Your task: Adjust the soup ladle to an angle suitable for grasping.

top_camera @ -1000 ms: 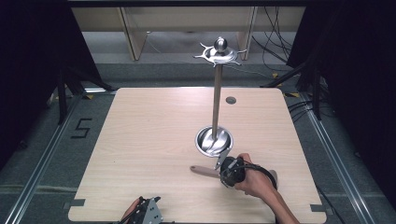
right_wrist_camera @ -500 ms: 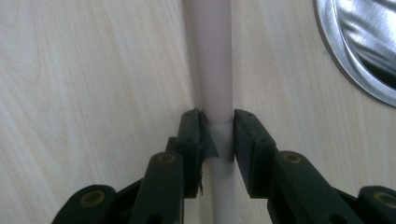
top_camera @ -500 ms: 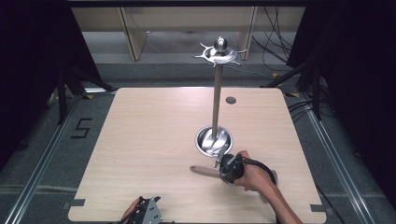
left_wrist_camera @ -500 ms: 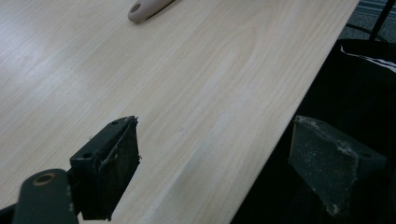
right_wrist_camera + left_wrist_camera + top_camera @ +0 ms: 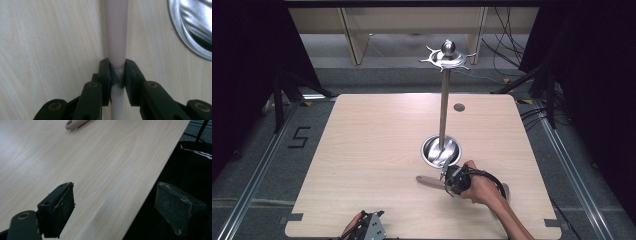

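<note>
High view: right hand-held gripper (image 5: 451,181), just closed, clamps a pale handle (image 5: 428,180) beside the steel stand base (image 5: 432,145).

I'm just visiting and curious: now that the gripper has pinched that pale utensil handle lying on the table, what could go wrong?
The right gripper is clamped on the thin, smooth handle, so it might twist or slip when lifted. The metal stand sits close by; a careless lift could knock its base or pole.
</note>
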### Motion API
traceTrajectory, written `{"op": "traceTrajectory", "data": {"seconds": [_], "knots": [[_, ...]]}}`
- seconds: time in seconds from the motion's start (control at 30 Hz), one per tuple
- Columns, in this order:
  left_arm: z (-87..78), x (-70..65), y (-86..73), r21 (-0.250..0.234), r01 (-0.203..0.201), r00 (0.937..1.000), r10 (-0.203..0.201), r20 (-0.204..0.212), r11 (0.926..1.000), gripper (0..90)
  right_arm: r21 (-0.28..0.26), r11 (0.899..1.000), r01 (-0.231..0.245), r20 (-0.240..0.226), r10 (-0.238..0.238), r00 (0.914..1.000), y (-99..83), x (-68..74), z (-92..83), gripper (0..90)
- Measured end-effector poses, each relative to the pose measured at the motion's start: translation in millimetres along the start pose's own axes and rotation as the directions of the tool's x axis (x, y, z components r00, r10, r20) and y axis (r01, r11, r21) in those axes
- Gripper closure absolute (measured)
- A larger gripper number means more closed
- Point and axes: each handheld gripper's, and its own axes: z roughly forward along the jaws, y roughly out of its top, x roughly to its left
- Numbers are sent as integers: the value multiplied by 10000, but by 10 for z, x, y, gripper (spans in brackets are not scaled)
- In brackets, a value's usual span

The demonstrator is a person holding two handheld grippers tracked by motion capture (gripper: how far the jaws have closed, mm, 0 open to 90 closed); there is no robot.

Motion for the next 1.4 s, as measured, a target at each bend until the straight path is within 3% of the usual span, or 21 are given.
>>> {"op": "traceTrajectory", "data": {"seconds": [0.07, 0.13, 0.2, 0.3, 0.33, 0.5, 0.53, 0.63, 0.67, 0.7, 0.73, 0.8, 0.83, 0.9, 1.07, 1.1, 1.13, 1.2, 1.27, 1.3, 1.4], "knots": [[-8, 21, -5, -19, 44, 10000, -44, -69, 10000, 151, -264, 9989, 376, 25, -376, 9993, -15, -28, -33, 773], [-13, 24, -5, -77, 72, 9999, -73, -103, 9999, 151, -569, 9982, 212, -115, -219, 9997, -51, -47, -86, 774], [-8, 21, -2, 29, -20, 10000, 20, -78, 10000, 151, -667, 9977, -128, 96, 134, 9999, -93, -42, -149, 774], [4, 6, -2, 16, 67, 10000, -67, 26, 10000, 151, -1069, 9942, -135, 276, 165, 9995, -139, -51, -226, 774], [5, 3, -1, 33, 2, 10000, -2, -59, 10000, 152, -1685, 9857, -93, 541, 186, 9984, -196, -70, -273, 774], [7, 6, -2, 28, 49, 10000, -48, -67, 10000, 151, -2218, 9740, -460, 887, 672, 9938, -314, -75, -405, 774], [11, 4, -5, -41, 154, 9999, -154, 10, 9999, 152, -2560, 9650, -574, 838, 814, 9932, -361, -63, -467, 774], [7, 7, -4, -29, 119, 9999, -118, 95, 9999, 151, -2808, 9578, -620, 905, 907, 9918, -403, -71, -516, 775], [6, 7, -3, -17, 100, 9999, -100, 96, 9999, 151, -2843, 9544, -909, 904, 1211, 9885, -426, -63, -544, 774], [11, 4, -3, 26, 49, 9999, -49, -123, 10000, 151, -3171, 9447, -839, 1023, 1220, 9872, -467, -97, -583, 775], [7, 6, -1, 19, -2, 10000, 2, -72, 10000, 151, -3105, 9444, -1083, 960, 1446, 9848, -493, -96, -615, 775], [11, 3, -3, 50, -12, 10000, 12, -64, 10000, 151, -3583, 9315, -628, 1174, 1117, 9868, -540, -141, -636, 775], [12, -1, -4, 48, -19, 10000, 19, -60, 10000, 152, -3614, 9262, -1073, 975, 1520, 9836, -559, -110, -653, 774], [13, -2, -2, 34, 19, 10000, -19, -30, 10000, 152, -3691, 9201, -1309, 886, 1751, 9806, -601, -103, -685, 774], [8, 7, -6, 46, 22, 10000, -22, -74, 10000, 152, -4325, 8945, -1135, 1324, 1875, 9733, -706, -118, -741, 774], [8, 8, -5, 41, 26, 10000, -25, -90, 10000, 152, -4527, 8844, -1141, 1110, 1829, 9768, -715, -113, -744, 775], [9, 8, -4, 40, 18, 10000, -18, -96, 10000, 152, -4613, 8754, -1442, 1092, 2173, 9700, -732, -100, -751, 775], [12, 2, -5, 58, 1, 10000, -1, -69, 10000, 151, -4881, 8611, -1421, 1016, 2178, 9707, -770, -117, -757, 775], [15, -5, -4, 47, 33, 10000, -33, -39, 10000, 151, -5001, 8522, -1540, 945, 2304, 9685, -802, -112, -764, 774], [14, -2, -3, 47, 4, 10000, -4, -47, 10000, 151, -4928, 8548, -1628, 789, 2302, 9700, -820, -119, -787, 775], [15, 1, -6, 61, 21, 10000, -21, -43, 10000, 152, -5139, 8409, -1698, 746, 2410, 9677, -864, -122, -820, 775]]}}
